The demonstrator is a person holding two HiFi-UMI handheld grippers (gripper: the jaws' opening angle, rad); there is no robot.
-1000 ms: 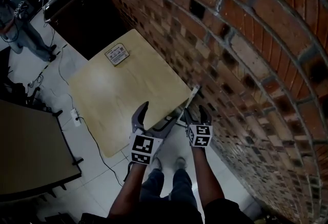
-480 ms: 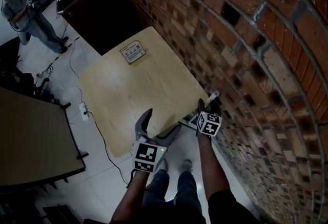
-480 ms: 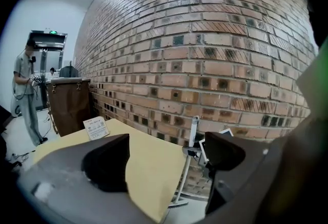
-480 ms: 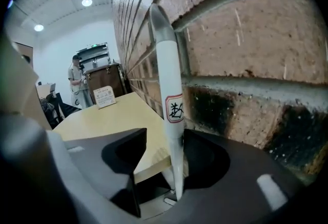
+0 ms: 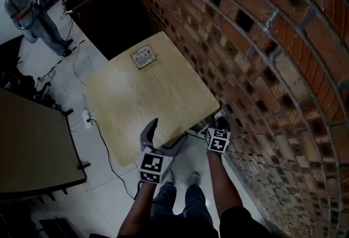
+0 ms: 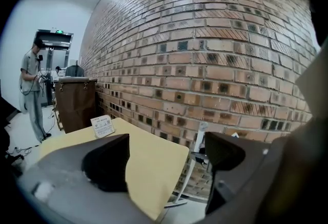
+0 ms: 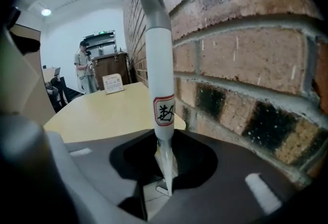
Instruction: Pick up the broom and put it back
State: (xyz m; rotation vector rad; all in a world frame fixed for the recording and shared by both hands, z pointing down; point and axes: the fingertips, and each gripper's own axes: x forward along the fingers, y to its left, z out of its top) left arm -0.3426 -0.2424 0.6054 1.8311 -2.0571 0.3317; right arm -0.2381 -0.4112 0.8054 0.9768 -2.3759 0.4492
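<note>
The broom shows only as its white handle [image 7: 159, 64], with a grey bent tip and a red-framed label, standing upright close to the brick wall [image 7: 246, 64]. My right gripper [image 7: 165, 177] is shut on the lower part of this handle. In the head view the right gripper [image 5: 218, 122] is at the table's near right corner, against the wall, and hides the handle there. My left gripper [image 5: 166, 136] hangs open and empty by the table's near edge. The left gripper view looks between its open fingers [image 6: 110, 159] at the handle [image 6: 201, 133] by the wall.
A pale wooden table [image 5: 125, 101] with a small card [image 5: 143, 57] stands against the brick wall [image 5: 262, 41]. A dark cabinet [image 5: 103, 8] is behind it. A person [image 5: 27, 8] stands at the far left. Another table [image 5: 27, 144] is on the left, and a cable [image 5: 103, 144] lies on the white floor.
My right gripper, open around the handle a second ago, has shut on it and sunk a little. My left gripper stays open and has drifted slightly along the table edge.
</note>
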